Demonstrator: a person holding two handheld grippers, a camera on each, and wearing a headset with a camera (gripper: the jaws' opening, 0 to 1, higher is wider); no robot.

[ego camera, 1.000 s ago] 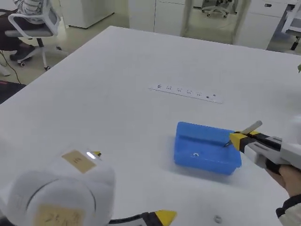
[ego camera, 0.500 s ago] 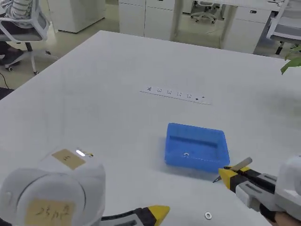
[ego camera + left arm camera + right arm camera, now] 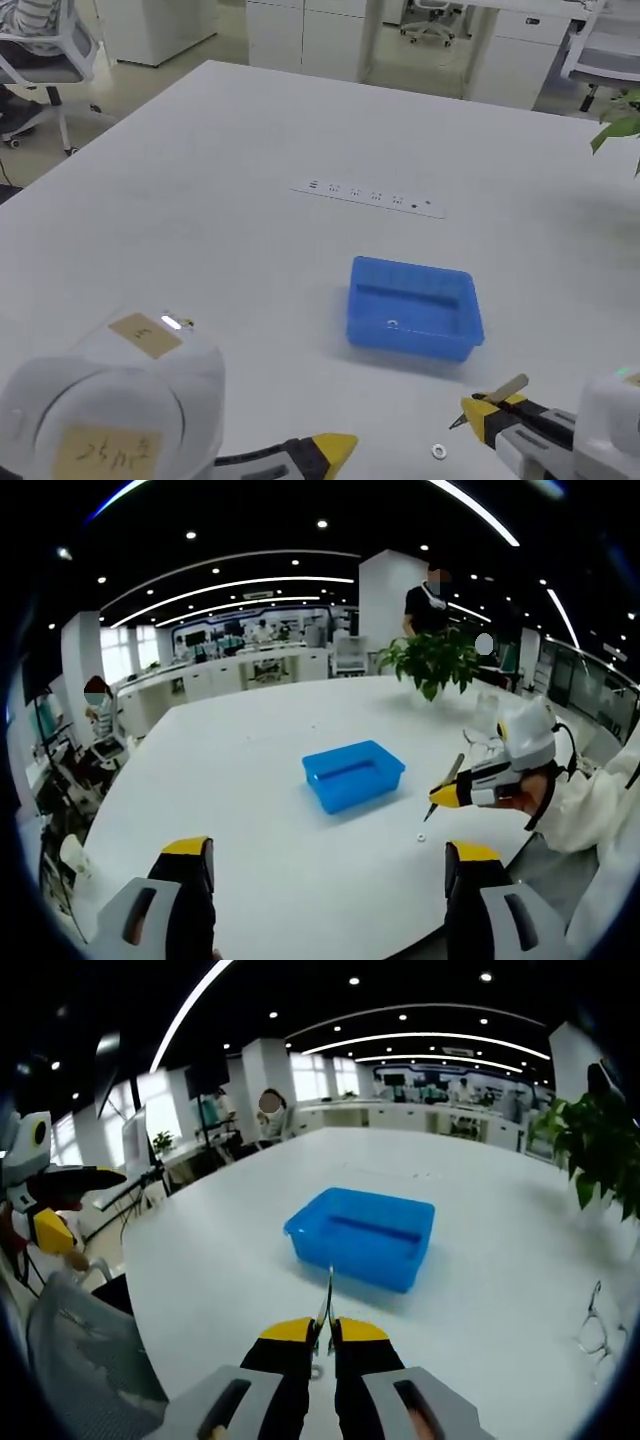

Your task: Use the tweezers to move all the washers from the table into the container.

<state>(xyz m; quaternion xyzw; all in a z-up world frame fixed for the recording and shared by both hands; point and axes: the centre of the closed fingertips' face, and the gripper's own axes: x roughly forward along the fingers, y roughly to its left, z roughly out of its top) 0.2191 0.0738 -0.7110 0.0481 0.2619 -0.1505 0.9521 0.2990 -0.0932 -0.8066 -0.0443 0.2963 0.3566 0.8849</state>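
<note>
One white table [image 3: 250, 200] holds the blue container [image 3: 410, 338], with a washer [image 3: 392, 324] inside; left gripper [image 3: 328, 850] jaws wide apart, empty; right gripper [image 3: 322, 1332] squeezed tight on the tweezers [image 3: 327, 1305]; their tips sit near a second washer [image 3: 439, 451] on the table; picking it up looks next, tips lowered around it; sticker [image 3: 110, 455] scribble unreadable.

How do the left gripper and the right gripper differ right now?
The left gripper has its jaws spread wide; the right gripper has its jaws pressed together. The left gripper holds nothing; the right gripper clamps the tweezers, whose tips point down near a washer on the table. Both have yellow-tipped jaws.
</note>
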